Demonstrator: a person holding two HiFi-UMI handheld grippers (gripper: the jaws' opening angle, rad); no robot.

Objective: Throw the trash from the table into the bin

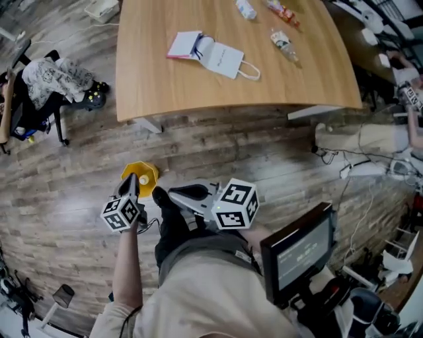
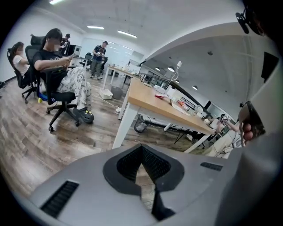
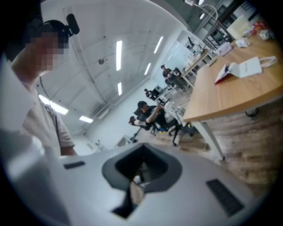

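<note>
The trash lies at the far end of the table (image 1: 165, 86), around 1 o'clock in the head view. There is a small bottle (image 1: 246, 8) cut off by the top edge, a red wrapper (image 1: 283, 12) and another wrapped bottle (image 1: 283, 43), all too small to read. A white paper bag (image 1: 225, 58) lies nearer, at 12 o'clock, on top of something pink.

The left gripper (image 1: 132, 179) and the right gripper (image 1: 177, 193) are held low by the person's body, well apart from the table. A yellow thing (image 1: 142, 175) on the floor sits half hidden behind the left one, and what it is cannot be told.

Only each gripper's own view shows its jaws. The left gripper's (image 2: 142, 148) jaws meet at the tips with nothing between them, and the right gripper's (image 3: 142, 154) do the same. The left gripper view alone shows a round mesh thing (image 2: 140, 126) under the table at 12 o'clock, perhaps the bin. The right gripper view shows the bag (image 3: 247, 67) at 2 o'clock.
</note>
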